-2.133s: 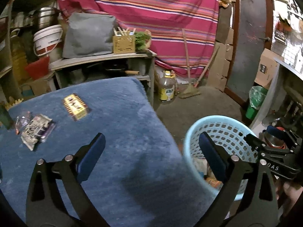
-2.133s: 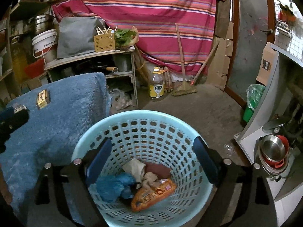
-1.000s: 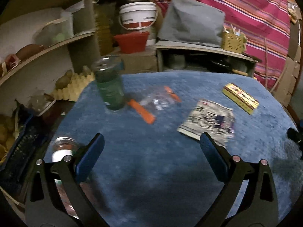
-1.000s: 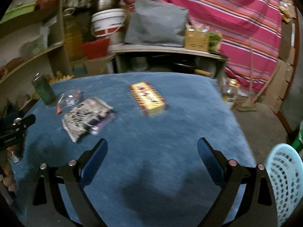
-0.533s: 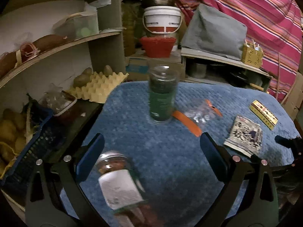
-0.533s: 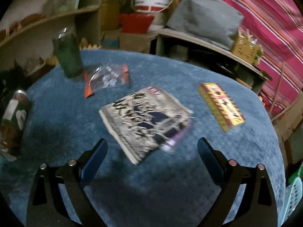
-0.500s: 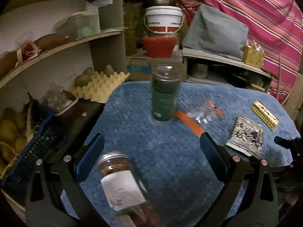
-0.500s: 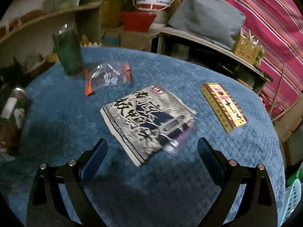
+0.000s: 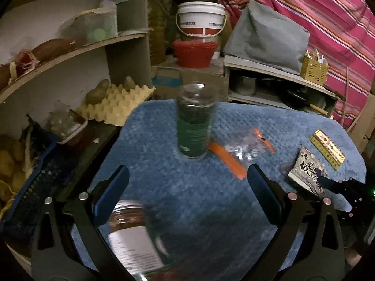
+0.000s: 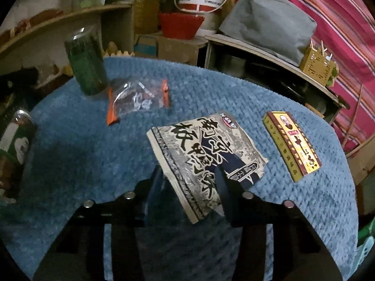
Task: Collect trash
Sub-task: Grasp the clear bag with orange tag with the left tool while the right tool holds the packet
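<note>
Fingers of the right gripper (image 10: 189, 187) were drawn close across the near corner of the grey packet (image 10: 206, 161), apparently pinching it; full contact could not be confirmed. The packet lay on the blue cloth (image 10: 70, 164), its far end pointing to 11 o'clock. The left gripper (image 9: 187, 194) was spread wide and held nothing, hovering over the cloth.

Step in hand, by judgement: pickup of the packet. The next move called for a firm pinch, a straight lift and a carry to the bin, which was not clearly in view.

Remaining trash, right view: a clear bag (image 10: 138, 98) with orange ends at 10 o'clock from the packet, and a yellow box (image 10: 291, 145) just beside it at 3 o'clock.

Obstacles: a green jar (image 9: 195, 124) stood upright at 12 o'clock in the left view, with the bag just beside it. A second jar (image 9: 131, 234) lay near the left finger at 7 o'clock and could be knocked by any sweep.
</note>
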A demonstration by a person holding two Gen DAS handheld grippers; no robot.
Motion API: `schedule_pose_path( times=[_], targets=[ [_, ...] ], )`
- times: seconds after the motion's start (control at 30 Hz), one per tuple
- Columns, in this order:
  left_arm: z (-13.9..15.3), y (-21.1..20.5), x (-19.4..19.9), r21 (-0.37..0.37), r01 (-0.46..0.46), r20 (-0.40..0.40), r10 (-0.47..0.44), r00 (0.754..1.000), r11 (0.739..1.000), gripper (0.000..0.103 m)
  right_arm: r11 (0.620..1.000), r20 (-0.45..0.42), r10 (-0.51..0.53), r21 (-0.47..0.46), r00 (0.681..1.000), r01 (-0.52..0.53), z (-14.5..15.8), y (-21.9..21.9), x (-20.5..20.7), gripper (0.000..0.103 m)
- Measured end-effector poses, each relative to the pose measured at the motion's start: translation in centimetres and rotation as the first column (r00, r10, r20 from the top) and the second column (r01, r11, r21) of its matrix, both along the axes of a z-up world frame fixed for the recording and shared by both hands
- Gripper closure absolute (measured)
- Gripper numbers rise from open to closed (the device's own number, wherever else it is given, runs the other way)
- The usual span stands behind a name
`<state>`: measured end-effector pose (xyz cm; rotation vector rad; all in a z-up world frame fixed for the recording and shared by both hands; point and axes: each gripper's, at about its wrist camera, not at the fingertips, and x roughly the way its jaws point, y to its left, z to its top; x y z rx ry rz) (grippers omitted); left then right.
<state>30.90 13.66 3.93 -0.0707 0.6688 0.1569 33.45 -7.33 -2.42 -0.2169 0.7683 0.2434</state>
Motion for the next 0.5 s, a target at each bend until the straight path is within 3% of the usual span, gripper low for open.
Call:
schedule_pose_path(
  times=[0.1, 0.3, 0.47, 0.5],
  targets=[
    [-0.1, -0.9, 0.4, -0.009, 0.006, -0.006, -0.007, 1.0, 1.0, 0.005, 0.998, 0.022, -0.018, 0.053, 1.0, 0.017, 0.8, -1.8, -0.1, 0.068],
    [-0.8, -3.4, 1.7, -0.016, 0.019, -0.026, -0.019, 0.999, 1.0, 0.005, 0.991, 0.05, -0.054, 0.128, 0.997, 0.047, 2.4, -5.7, 0.1, 0.068],
    [-1.7, -6.1, 3.2, 0.021, 0.034, -0.022, -0.033, 0.999, 0.999, 0.006, 0.987, 0.104, -0.058, 0.156, 0.993, 0.042, 4.0, -7.9, 0.0, 0.069],
    [-1.9, -6.6, 3.7, 0.033, 0.037, -0.026, -0.036, 0.999, 0.999, 0.006, 0.986, 0.114, -0.06, 0.159, 0.992, 0.041, 4.3, -8.2, -0.1, 0.076]
  ],
)
